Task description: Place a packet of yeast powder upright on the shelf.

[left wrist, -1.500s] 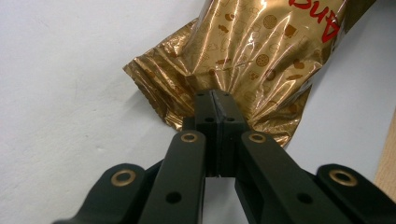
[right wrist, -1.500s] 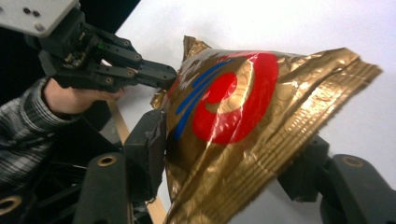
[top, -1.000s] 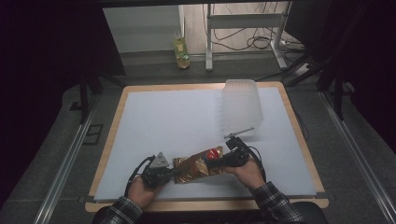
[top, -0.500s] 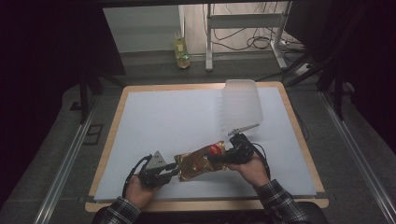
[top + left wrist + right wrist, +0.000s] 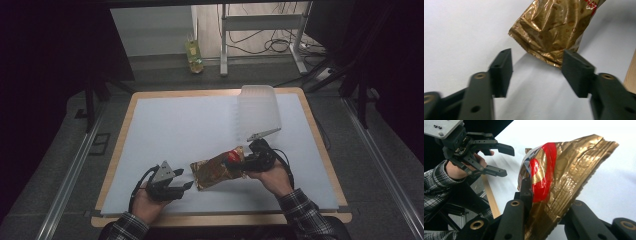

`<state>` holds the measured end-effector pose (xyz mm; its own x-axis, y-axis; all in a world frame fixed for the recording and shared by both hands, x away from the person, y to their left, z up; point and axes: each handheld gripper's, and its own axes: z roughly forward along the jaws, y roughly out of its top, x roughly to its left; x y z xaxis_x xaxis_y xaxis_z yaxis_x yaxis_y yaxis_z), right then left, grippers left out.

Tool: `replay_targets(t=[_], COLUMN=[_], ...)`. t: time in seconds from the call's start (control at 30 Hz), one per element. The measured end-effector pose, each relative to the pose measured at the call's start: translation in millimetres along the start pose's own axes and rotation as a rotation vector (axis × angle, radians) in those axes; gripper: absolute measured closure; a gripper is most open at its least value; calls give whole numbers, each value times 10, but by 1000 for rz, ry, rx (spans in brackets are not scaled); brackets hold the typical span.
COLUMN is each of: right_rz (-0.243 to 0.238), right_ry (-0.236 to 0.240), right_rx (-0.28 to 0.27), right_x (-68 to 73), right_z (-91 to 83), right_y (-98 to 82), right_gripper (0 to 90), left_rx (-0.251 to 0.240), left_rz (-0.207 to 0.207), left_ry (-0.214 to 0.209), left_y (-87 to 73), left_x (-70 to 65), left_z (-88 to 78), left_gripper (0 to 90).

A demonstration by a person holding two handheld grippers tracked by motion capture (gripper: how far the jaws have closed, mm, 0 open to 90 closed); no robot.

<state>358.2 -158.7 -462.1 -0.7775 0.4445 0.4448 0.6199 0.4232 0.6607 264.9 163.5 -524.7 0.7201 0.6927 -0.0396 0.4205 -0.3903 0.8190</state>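
Observation:
A crinkled gold snack bag (image 5: 215,173) with a red patch lies slanted over the white mat, its right end raised. My right gripper (image 5: 242,162) is shut on that red end; in the right gripper view the bag (image 5: 569,175) rises from between the jaws. My left gripper (image 5: 182,179) is open just left of the bag's lower end and not touching it. In the left gripper view the bag's crimped edge (image 5: 549,35) hangs a little beyond the spread jaws. The right gripper view also shows the left gripper (image 5: 507,161), open, held by a hand in a plaid sleeve.
A clear plastic container (image 5: 257,111) stands at the back right of the white mat (image 5: 175,125), just behind my right hand. The wooden table edge (image 5: 220,220) runs along the front. A yellow-green bottle (image 5: 194,54) and metal legs stand on the floor beyond.
My right gripper has pulled the bag to the right and lifted its red end. A gap has appeared between the bag and my left gripper, which stayed low at the front.

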Motion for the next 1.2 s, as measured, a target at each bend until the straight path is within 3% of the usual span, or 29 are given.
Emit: replay_targets(t=[0.23, 0.57, 0.9, 1.2], right_rz=[-42, -93, -123, -167], right_ry=[-21, -53, -63, -82], right_rx=[-14, -20, -37, -45], right_x=[-16, -34, -71, -100], right_z=[-82, -174, -267, -391], right_y=[54, 124, 207, 353], right_gripper=[753, 752, 752, 753], left_rx=[-34, -28, -46, -34], left_rz=[-39, -38, -57, -35], left_ry=[-5, 40, 33, 47], left_y=[-4, -5, 0, 4], left_x=[52, 69, 87, 66], left_z=[-26, -26, -65, -57], left_gripper=[285, 164, 94, 65])
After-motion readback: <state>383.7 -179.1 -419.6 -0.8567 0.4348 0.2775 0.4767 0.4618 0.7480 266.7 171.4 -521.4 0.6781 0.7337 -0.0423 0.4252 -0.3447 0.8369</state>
